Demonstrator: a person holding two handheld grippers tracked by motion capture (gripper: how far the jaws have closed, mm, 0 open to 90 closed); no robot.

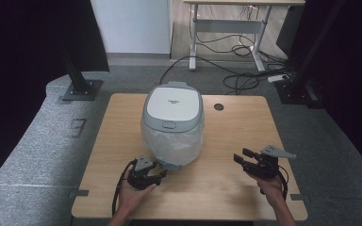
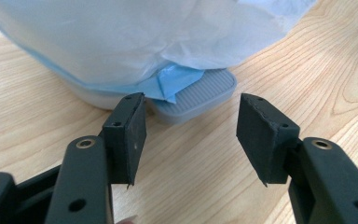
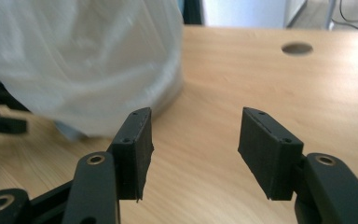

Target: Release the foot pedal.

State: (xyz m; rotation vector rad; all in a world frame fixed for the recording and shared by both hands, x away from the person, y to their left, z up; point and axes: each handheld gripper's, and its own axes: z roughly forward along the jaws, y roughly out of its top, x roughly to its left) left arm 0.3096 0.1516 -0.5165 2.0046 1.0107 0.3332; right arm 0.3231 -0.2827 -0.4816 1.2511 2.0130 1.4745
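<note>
Hand-held gripper [image 2: 191, 135] near unreadably labelled bin [image 1: 173, 104]

Bin [image 1: 173, 120] sits on the desk [image 1: 235, 174] at centre, nearer the far edge, lid on top, bag liner [image 1: 172, 141] hanging over its sides. Pedal [image 2: 200, 95] sticks out at the bin's base on the near side. Left gripper [image 1: 162, 173] near the near-left edge, just in front of the pedal. Right gripper [image 1: 242, 155] near the near-right corner, well apart from the bin. Cable hole [image 1: 218, 107] right of the bin, by the far edge.
</note>
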